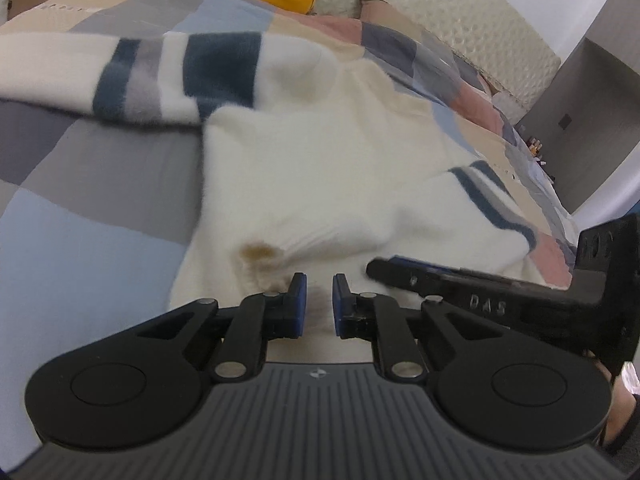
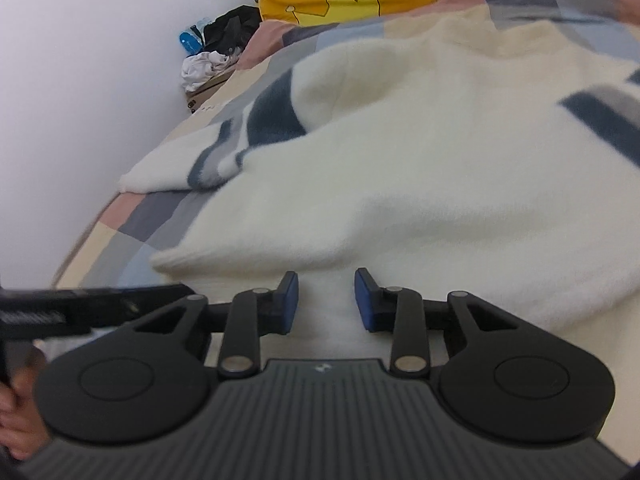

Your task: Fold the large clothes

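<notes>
Both claws sit at the near hem of the cream sweater (image 1: pixel 320 184), which lies spread on the bed (image 1: pixel 80 208). The left claw (image 1: pixel 320 300) is nearly pressed together, a thin ridge of knit apparently between its pads; the right claw (image 2: pixel 326 300) stands wider, fabric between its pads but seemingly ungripped. Uneven holds could skew the fold. Beyond the claws, a striped sleeve (image 1: pixel 160 76) lies loose and could trail.
</notes>
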`<state>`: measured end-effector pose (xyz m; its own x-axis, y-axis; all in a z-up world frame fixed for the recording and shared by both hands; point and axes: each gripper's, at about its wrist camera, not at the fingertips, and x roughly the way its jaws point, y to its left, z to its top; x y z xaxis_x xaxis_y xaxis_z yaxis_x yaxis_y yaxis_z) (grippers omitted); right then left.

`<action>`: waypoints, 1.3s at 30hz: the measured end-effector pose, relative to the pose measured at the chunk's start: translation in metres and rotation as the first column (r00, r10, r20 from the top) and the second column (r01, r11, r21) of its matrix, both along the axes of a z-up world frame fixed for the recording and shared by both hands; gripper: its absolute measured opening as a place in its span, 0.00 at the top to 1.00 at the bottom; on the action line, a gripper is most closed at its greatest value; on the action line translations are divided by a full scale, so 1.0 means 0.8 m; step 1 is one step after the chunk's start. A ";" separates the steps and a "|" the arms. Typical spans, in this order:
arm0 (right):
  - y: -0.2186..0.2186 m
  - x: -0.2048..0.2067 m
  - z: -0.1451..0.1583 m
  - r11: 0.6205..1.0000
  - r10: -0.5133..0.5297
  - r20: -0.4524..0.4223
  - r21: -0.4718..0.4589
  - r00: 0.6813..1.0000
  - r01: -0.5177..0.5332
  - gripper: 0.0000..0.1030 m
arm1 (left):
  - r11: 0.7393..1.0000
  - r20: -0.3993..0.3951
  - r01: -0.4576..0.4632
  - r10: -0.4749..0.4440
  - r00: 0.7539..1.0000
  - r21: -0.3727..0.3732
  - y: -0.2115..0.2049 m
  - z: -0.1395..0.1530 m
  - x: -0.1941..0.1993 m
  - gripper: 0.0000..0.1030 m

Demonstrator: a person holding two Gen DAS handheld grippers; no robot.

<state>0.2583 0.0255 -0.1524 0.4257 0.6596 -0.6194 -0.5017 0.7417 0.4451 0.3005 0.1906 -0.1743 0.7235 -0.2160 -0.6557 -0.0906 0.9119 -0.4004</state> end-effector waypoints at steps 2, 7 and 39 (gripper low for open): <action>0.002 -0.005 -0.001 1.000 0.016 0.002 -0.017 1.000 -0.016 0.67 | 1.000 0.015 -0.012 0.012 1.000 0.006 -0.001 0.001 0.008 0.84; 0.003 -0.016 -0.002 0.999 0.019 0.018 -0.045 1.000 -0.018 0.67 | 0.996 0.014 -0.084 0.085 0.996 -0.042 0.014 -0.010 0.023 0.84; -0.034 -0.062 0.025 0.985 -0.173 0.115 0.002 0.978 0.174 0.65 | 0.988 0.048 -0.129 0.125 0.991 0.089 -0.004 0.010 -0.003 0.84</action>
<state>0.2088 -0.0019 -0.1323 0.6013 0.5651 -0.5649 -0.4126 0.8250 0.3861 0.2984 0.1873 -0.1660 0.7689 -0.0609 -0.6365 -0.1930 0.9269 -0.3219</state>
